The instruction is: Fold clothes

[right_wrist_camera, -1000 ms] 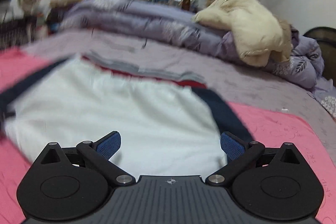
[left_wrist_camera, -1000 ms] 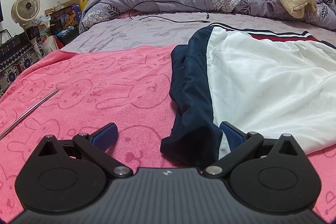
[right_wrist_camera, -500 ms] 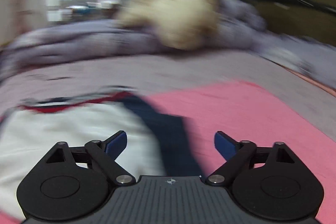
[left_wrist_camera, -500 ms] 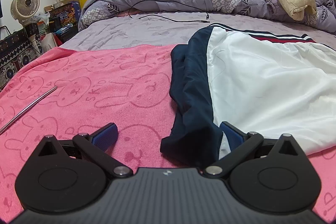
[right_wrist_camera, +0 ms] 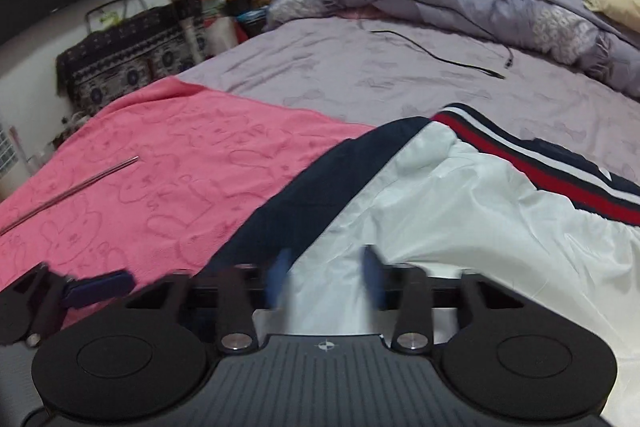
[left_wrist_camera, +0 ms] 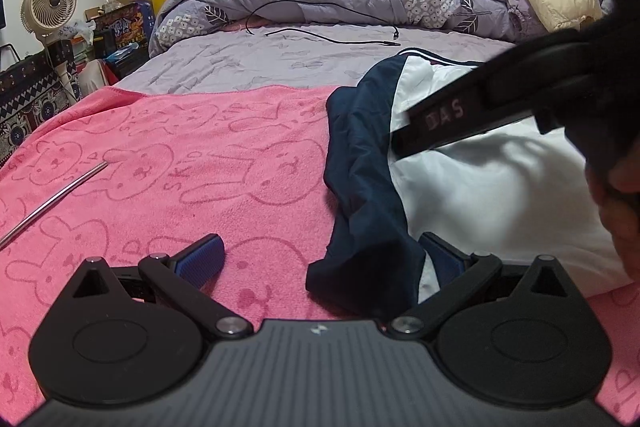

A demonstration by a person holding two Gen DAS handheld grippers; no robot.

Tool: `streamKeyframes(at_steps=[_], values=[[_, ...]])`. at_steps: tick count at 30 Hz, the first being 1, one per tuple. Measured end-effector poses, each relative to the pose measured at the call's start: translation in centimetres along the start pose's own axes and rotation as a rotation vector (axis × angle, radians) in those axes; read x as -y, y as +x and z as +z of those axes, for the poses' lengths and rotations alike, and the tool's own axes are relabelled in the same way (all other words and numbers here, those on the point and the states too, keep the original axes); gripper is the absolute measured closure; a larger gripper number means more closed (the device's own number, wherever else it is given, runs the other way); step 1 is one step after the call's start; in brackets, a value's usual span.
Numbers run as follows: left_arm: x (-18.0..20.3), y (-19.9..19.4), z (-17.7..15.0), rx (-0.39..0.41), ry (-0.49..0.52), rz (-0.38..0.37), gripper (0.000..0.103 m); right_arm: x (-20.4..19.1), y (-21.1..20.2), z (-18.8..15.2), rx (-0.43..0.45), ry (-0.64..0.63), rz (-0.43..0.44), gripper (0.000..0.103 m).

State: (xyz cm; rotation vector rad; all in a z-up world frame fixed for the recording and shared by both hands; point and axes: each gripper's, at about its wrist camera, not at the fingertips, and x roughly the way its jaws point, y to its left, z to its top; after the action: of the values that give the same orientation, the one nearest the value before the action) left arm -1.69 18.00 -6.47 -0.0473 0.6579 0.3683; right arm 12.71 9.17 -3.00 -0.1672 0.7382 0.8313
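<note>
The far right of the left wrist view is blocked by the dark body of the right gripper (left_wrist_camera: 472, 111) and part of a hand (left_wrist_camera: 620, 211), so the right side of the white and navy jacket (left_wrist_camera: 480, 187) is hidden there. In the right wrist view the blue fingertips (right_wrist_camera: 280, 275) are smeared by blur, and the jacket's near edge is cut off behind the gripper body.

The jacket is spread on a pink rabbit-print towel (left_wrist_camera: 180, 163) over a lilac bed sheet (right_wrist_camera: 360, 71), with its red-striped hem (right_wrist_camera: 540, 171) at the far side. A thin metal rod (left_wrist_camera: 52, 199) is seen on the towel at the left, well apart from the jacket.

The left gripper (left_wrist_camera: 320, 259) is held low over the towel, jaws wide, with the navy sleeve end (left_wrist_camera: 360, 267) lying between them against the right finger. The right gripper is held above the white panel, jaws narrowed with a gap left between; no cloth is seen caught in them.
</note>
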Motion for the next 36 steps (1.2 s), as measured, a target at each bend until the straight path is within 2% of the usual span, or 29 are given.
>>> streamKeyframes(at_steps=[1,5,8,15,18,21,22,23,28,29,30,31,32,34,36], values=[[0.0,0.0,0.0,0.0,-0.002,-0.001,0.0,0.0,0.0,0.1,0.006,0.019,-0.013,0.098],[-0.1,0.0,0.0,0.0,-0.009,-0.004,0.0,0.3,-0.4,0.8,0.04,0.095,-0.063,0.099],[-0.1,0.0,0.0,0.0,-0.008,-0.004,0.0,1.3,-2.7,1.6,0.135,0.149,-0.098,0.099],[-0.1,0.0,0.0,0.0,-0.007,-0.001,0.0,2.4,-6.4,2.6,0.238,0.171,-0.138,0.099],[-0.1,-0.1,0.0,0.0,-0.006,0.0,0.0,2.7,-6.7,3.0,0.228,0.175,-0.088,0.098],[0.0,0.0,0.0,0.001,-0.006,0.0,0.0,1.5,-4.7,3.5,0.12,0.069,-0.034,0.081],[-0.1,0.0,0.0,0.001,-0.006,0.0,0.0,0.9,-3.7,3.3,0.075,0.045,-0.02,0.063],[-0.1,0.0,0.0,0.001,-0.007,0.0,0.0,0.1,-2.7,3.0,0.048,0.023,-0.017,0.05],[-0.1,0.0,0.0,0.0,-0.008,-0.001,0.0,-1.2,3.6,2.7,-0.06,0.021,-0.089,0.041],[-0.1,0.0,0.0,0.0,-0.009,-0.001,0.0,-1.1,4.5,2.8,-0.062,0.03,-0.095,0.045],[-0.1,0.0,0.0,0.0,-0.01,-0.001,0.0,-1.0,4.7,3.2,-0.051,0.046,-0.08,0.054],[-0.1,0.0,0.0,0.001,-0.011,-0.002,0.0,-0.9,4.8,3.6,-0.04,0.062,-0.064,0.083],[-0.1,0.0,0.0,0.001,-0.011,-0.001,0.0,-0.7,5.0,4.0,-0.029,0.078,-0.048,0.09],[-0.1,-0.1,0.0,0.004,-0.011,0.002,0.0,-0.5,5.2,4.9,-0.006,0.111,-0.017,0.096],[0.0,-0.1,0.0,0.005,-0.012,0.003,0.0,-0.2,5.5,5.7,0.016,0.143,0.015,0.096]])
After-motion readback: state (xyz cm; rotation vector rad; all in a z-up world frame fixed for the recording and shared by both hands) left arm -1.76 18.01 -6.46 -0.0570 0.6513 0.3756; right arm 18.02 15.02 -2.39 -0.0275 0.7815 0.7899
